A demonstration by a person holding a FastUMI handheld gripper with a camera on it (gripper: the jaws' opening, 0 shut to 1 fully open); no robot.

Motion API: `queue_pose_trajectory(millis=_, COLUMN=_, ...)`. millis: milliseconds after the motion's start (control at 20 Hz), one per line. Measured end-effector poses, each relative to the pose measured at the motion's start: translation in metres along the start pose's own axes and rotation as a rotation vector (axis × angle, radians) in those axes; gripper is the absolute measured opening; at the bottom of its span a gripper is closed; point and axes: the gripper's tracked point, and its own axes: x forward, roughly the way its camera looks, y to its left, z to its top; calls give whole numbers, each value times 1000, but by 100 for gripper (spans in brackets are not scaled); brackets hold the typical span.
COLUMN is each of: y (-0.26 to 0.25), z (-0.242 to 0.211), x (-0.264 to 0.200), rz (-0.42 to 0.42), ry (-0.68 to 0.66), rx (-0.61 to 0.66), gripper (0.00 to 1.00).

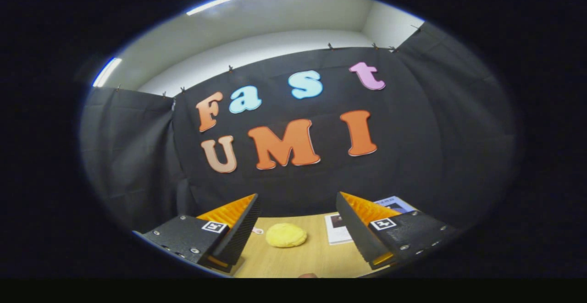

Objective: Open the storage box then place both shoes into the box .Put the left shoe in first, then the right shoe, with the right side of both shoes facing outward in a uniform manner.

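Much of your counter [293, 259] is cut off: you see just a wedge of pale wood-grain surface between and just beyond your fingers, its far edge meeting the black cloth wall [412, 156]. Neither the storage box nor either shoe can be made out anywhere on that visible strip, so you cannot tell from here where they lie. Your gripper [298, 229] is held level and tipped upward, facing the wall rather than down at the work, with most of the scene taken up by cloth and the pale ceiling [275, 23] above it. Your fingers are spread wide apart, nothing between them and nothing touched; the left finger [238, 229] and the right finger [353, 229] frame the counter strip. Between them, nearer the left finger, sits a soft yellow rounded lump [286, 235], resting on the counter by itself; what it is stays hard to tell. A small pale pinkish scrap [257, 231] lies just beside the left fingertip, too small to identify. Printed sheets of paper [337, 228] lie near the counter's far edge, partly hidden behind the right finger, with another bluish sheet [394, 203] showing above that finger. A small rounded shape [307, 275] at the counter's near edge is cut off and unclear.
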Motion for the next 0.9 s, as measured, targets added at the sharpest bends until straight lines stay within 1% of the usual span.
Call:
queue_pose_trajectory(millis=150, y=-13, z=15, x=-5, rz=-37, ry=-46, rx=-40, gripper=98)
queue_pose_trajectory(millis=350, y=-10, z=17, x=-3, rz=-59, ry=-65, rx=-99, gripper=97)
queue_pose_trajectory(millis=750, y=-2, z=39, x=-8, rz=-6, ry=-149, rx=-163, gripper=98)
queue_pose_trajectory(millis=900, y=21, z=41, x=9, rz=18, ry=-146, rx=-174, gripper=97)
